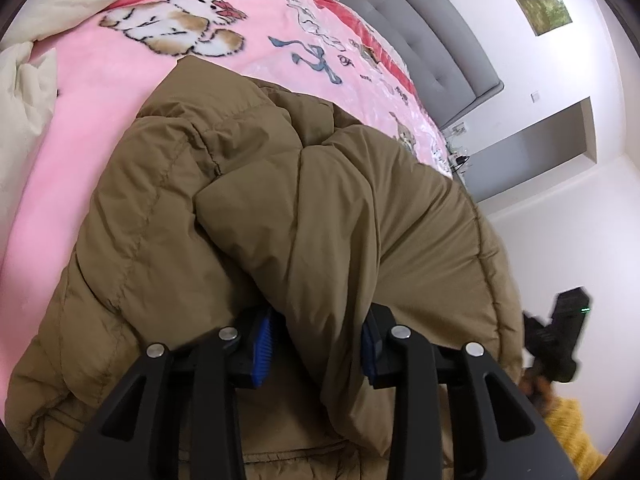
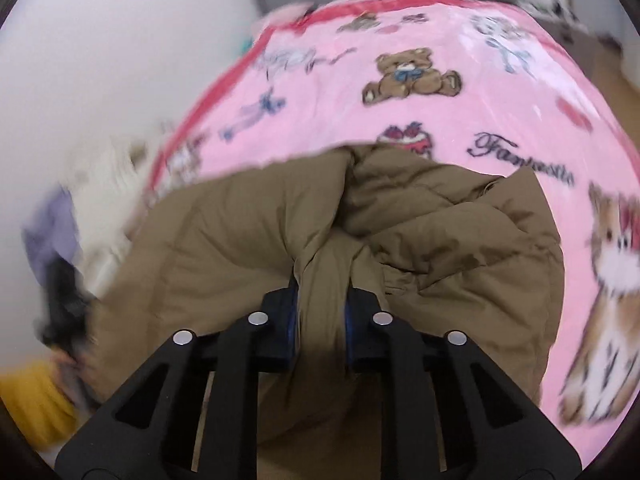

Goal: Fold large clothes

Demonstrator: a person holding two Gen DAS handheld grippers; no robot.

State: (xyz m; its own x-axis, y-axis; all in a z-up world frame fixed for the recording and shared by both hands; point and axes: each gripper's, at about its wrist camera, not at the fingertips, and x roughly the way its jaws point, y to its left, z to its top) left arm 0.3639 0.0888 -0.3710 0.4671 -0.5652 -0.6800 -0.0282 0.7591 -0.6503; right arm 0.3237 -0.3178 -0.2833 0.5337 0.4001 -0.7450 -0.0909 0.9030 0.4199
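Your left gripper [image 1: 316, 344] and right gripper [image 2: 322, 320] each pinch a thick bunch of the coat [image 1: 248, 208], which fills the lower centre over the blanket [image 1: 92, 128]. Slick padding may slide free if you lift unevenly.

Your brown quilted puffer jacket [image 1: 280, 208] lies bunched on the pink blanket [image 1: 100, 128]. Its near edge is gathered into thick folds.
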